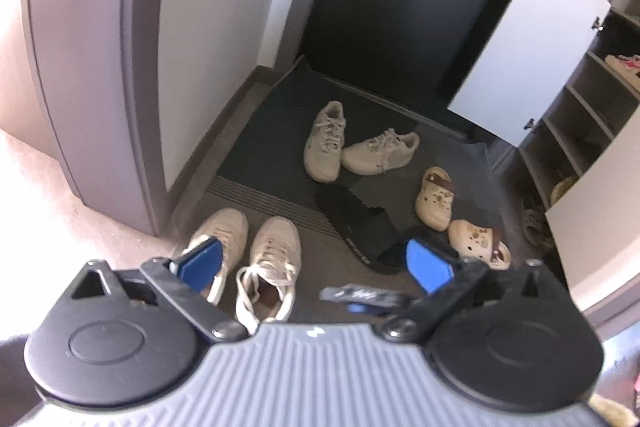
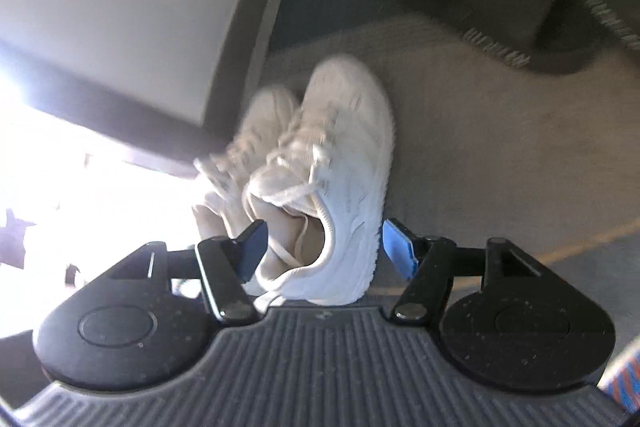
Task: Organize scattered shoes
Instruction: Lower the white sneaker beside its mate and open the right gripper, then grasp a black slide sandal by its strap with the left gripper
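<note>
The left gripper [image 1: 316,265] stands released above the floor [image 1: 400,279], its blue pads [image 1: 202,263] spread wide with nothing between them. Below it, at the near left, a pair of cream sneakers [image 1: 272,259] stands side by side, toes pointing away, just beside the corner of a grey door frame [image 1: 132,107].

Farther off, on the dark doormat [image 1: 272,115], a second pair of pale sneakers [image 1: 344,143] lies scattered: one points away, the other lies crosswise with its heel touching the first. A black slide sandal [image 1: 356,223] lies between the mat's near edge and the gripper. To its right, two cream clogs [image 1: 436,199] with brown straps lie near each other, not aligned. At the far right an open shoe cabinet [image 1: 576,131] with a white door [image 1: 532,39] shows several shelves; a pink-and-white shoe [image 1: 624,67] sits on an upper shelf.

In the right wrist view, which is blurred, the right gripper [image 2: 324,247] is released. Its jaws stand apart on either side of the heel of the nearer cream sneaker [image 2: 340,163]; the right pad is clear of the shoe, while contact at the left pad cannot be told. The sneaker rests on the floor, and its partner [image 2: 256,131] lies just to its left. The black slide sandal [image 2: 532,15] shows at the far right.
</note>
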`<act>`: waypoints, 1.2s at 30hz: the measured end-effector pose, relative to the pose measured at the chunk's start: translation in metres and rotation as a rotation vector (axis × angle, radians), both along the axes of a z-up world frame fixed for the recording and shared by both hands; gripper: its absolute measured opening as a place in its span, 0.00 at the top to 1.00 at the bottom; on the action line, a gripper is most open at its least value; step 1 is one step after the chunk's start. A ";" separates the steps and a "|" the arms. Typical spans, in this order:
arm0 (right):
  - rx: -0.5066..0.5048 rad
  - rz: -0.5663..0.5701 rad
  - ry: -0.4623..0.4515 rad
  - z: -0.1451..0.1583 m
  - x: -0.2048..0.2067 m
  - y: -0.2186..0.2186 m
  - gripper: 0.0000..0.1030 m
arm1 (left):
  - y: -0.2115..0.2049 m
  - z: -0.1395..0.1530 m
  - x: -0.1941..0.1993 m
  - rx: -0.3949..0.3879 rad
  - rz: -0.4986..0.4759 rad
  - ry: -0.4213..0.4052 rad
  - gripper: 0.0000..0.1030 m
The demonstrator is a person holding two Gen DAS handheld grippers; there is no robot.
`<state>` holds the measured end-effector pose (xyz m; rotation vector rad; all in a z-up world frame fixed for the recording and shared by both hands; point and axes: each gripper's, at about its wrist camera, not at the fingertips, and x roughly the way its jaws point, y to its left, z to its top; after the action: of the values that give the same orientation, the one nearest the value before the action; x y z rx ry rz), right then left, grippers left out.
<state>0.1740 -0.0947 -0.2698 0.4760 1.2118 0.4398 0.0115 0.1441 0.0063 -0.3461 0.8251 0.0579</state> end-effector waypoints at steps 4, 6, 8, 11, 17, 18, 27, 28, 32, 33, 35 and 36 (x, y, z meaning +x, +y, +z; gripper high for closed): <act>-0.070 -0.019 -0.116 0.078 -0.014 -0.030 0.34 | -0.019 0.003 -0.015 0.091 -0.072 -0.058 0.02; -0.074 -0.017 -0.166 0.106 -0.017 -0.039 0.34 | -0.030 0.001 -0.020 0.154 -0.111 -0.066 0.02; -0.106 0.034 -0.262 0.150 -0.023 -0.044 0.36 | -0.035 -0.005 -0.022 0.173 -0.156 -0.041 0.02; -0.094 -0.007 -0.293 0.194 -0.029 -0.060 0.35 | -0.041 -0.013 -0.026 0.229 -0.194 -0.001 0.02; -0.017 -0.134 -0.379 0.271 -0.067 -0.086 0.34 | -0.044 0.008 -0.026 0.233 -0.191 0.100 0.02; -0.009 -0.134 -0.389 0.276 -0.072 -0.088 0.34 | -0.044 0.012 -0.023 0.219 -0.193 0.103 0.02; 0.021 -0.212 -0.485 0.281 -0.112 -0.087 0.34 | -0.076 0.047 0.031 0.175 -0.218 0.068 0.02; 0.028 -0.223 -0.477 0.278 -0.112 -0.089 0.34 | -0.083 0.048 0.038 0.178 -0.243 0.059 0.02; 0.009 -0.299 -0.485 0.281 -0.124 -0.117 0.34 | -0.111 0.048 0.060 0.193 -0.296 0.032 0.02; 0.002 -0.318 -0.493 0.284 -0.129 -0.122 0.34 | -0.126 0.047 0.075 0.172 -0.324 0.024 0.02; -0.010 -0.387 -0.521 0.296 -0.148 -0.149 0.34 | -0.147 0.044 0.092 0.153 -0.350 0.037 0.02; -0.011 -0.404 -0.531 0.300 -0.154 -0.156 0.34 | -0.158 0.042 0.100 0.145 -0.365 0.044 0.02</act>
<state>0.0200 -0.2502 0.0299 0.5375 0.5858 0.1904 0.1116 -0.0136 0.0484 -0.0547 0.9113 -0.2147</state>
